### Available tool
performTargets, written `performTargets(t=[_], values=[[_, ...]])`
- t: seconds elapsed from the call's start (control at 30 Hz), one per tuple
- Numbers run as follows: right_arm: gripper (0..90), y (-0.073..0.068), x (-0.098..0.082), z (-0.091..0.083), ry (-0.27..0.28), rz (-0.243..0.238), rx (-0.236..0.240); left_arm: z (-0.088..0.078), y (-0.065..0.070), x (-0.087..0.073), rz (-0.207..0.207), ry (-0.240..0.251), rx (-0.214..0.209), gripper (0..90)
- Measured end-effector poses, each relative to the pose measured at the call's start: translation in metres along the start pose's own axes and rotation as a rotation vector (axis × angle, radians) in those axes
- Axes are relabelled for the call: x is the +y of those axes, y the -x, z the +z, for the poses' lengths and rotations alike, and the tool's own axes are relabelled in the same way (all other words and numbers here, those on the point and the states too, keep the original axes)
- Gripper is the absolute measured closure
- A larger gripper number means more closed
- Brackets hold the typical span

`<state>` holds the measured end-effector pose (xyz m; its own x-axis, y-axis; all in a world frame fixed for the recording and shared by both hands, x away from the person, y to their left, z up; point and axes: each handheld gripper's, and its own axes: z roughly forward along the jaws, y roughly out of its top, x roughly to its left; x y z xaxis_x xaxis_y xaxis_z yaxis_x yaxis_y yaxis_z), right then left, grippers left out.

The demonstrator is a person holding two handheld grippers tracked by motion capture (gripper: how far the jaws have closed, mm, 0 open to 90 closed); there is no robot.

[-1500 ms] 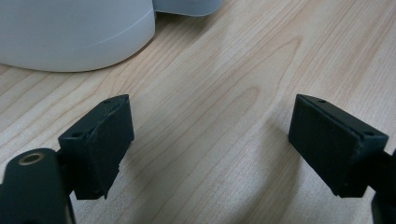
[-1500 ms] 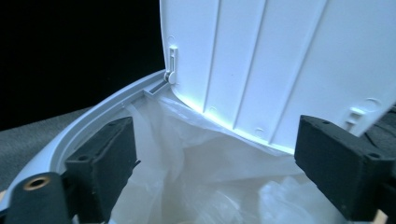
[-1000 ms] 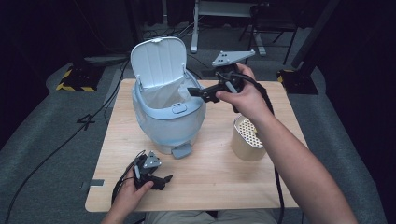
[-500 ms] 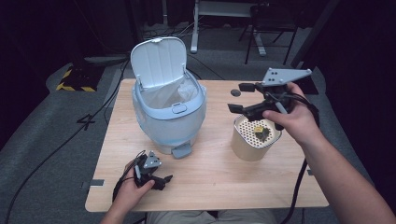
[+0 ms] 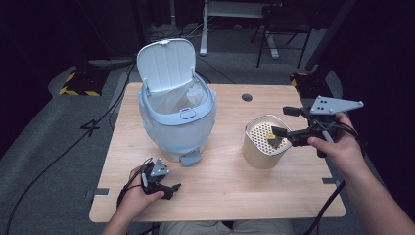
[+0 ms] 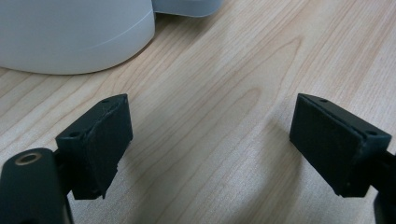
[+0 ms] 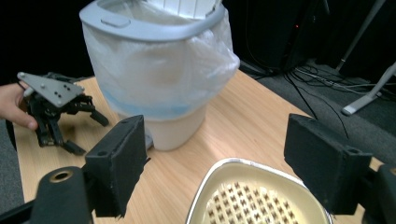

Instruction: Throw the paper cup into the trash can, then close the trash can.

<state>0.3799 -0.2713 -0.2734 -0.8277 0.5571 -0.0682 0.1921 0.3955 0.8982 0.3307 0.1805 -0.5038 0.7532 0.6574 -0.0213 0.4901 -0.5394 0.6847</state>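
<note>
Pale wooden tabletop (image 5: pixel 220 196) carries a lidded bin (image 5: pixel 176 115) and a perforated-top canister (image 5: pixel 263 142) directly under the right gripper (image 5: pixel 280 133), whose empty jaws gape wide over its rim, while the left gripper (image 5: pixel 169 188), jaws likewise wide, rests well apart.

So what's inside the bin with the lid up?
The bin holds a clear plastic liner bag, puffed around its rim. Whatever lies at the bottom is hidden by the crumpled bag and the rim.

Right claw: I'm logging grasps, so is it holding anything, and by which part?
Nothing. The right claw is open and empty over the perforated container.
</note>
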Motion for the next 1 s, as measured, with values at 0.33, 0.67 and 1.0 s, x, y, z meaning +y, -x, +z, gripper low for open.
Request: performTargets(t=[0.33,0.67,1.0], values=[[22.3,0.005,-0.051,-0.018,-0.018,0.034,-0.029,-0.006,-0.001,-0.002,-0.02,0.003,-0.013,22.8],[24.2,0.008,-0.109,-0.015,-0.051,0.089,-0.095,-0.028,-0.004,-0.005,-0.054,0.04,0.024,24.0],[25.9,0.002,-0.165,-0.005,-0.129,0.171,-0.105,-0.051,-0.004,0.003,-0.055,0.074,0.04,25.3]])
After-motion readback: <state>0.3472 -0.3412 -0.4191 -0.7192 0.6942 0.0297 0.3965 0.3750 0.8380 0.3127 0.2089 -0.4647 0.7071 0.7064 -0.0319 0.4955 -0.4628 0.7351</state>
